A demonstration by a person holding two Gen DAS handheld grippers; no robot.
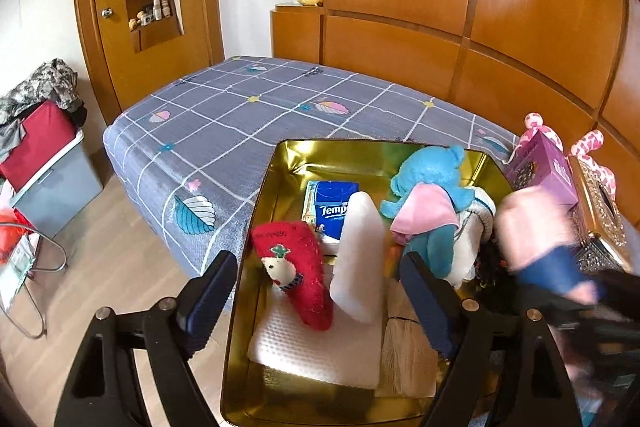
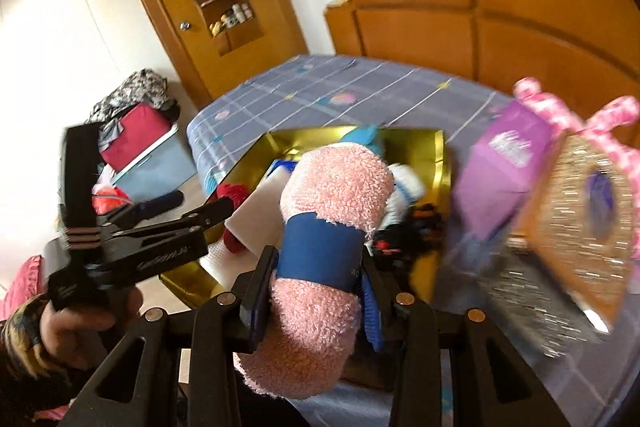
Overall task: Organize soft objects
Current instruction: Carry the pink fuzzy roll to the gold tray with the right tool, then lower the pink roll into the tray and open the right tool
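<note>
My right tongs [image 2: 316, 291] squeeze a rolled fluffy pink towel with a blue paper band [image 2: 320, 223], held above the near edge of the shiny gold tray [image 1: 280, 163] on the grey checked bed [image 1: 224, 107]. My left tongs [image 1: 320, 291] are wide open and hold nothing, hanging over a red sock [image 1: 296, 267] and white foam block [image 1: 360, 259] in the tray. Farther back, a blue tissue pack [image 1: 330, 207] reads "Temp". The bed beyond the tray is open.

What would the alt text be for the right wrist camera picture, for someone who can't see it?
A handheld right gripper clamps a rolled pink towel with a blue band, carried above a gold tray of soft things on a grey checked bed. At left, a person's hand holds the left gripper; a purple box blurs at right.
</note>
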